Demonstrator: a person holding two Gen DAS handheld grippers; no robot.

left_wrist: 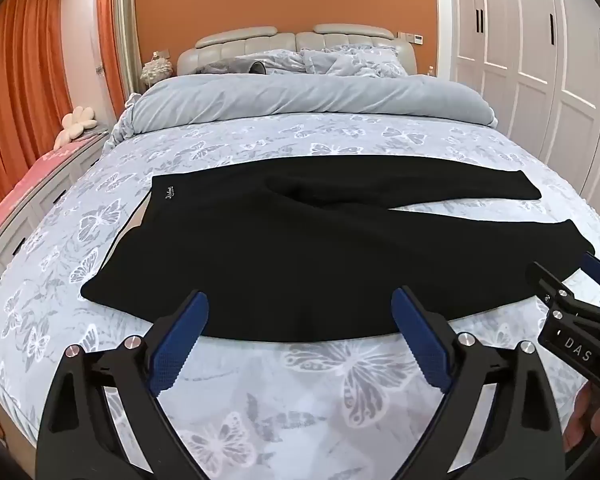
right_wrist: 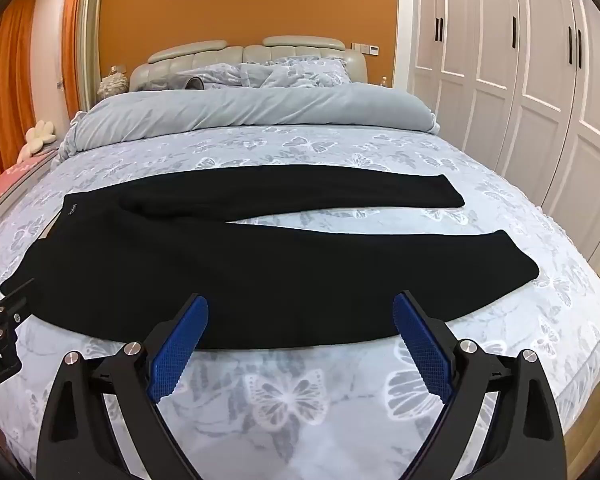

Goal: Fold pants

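Note:
Black pants [left_wrist: 300, 248] lie flat across the bed, waistband to the left, the two legs spread apart toward the right. In the right wrist view the same pants [right_wrist: 236, 264] stretch from left to right. My left gripper [left_wrist: 300, 304] hovers open just before the near edge of the pants, nothing between its blue pads [left_wrist: 180, 344]. My right gripper [right_wrist: 300, 304] is open too, over the near leg's front edge, pads [right_wrist: 420, 344] empty. The right gripper [left_wrist: 572, 292] also shows at the right edge of the left wrist view, near the leg's cuff.
The bed [left_wrist: 300, 392] has a grey butterfly-print cover. A rolled grey duvet [left_wrist: 308, 100] and pillows lie at the head end. White wardrobe doors [right_wrist: 520, 80] stand on the right. An orange curtain [left_wrist: 16, 92] and a low drawer unit [left_wrist: 32, 216] are on the left.

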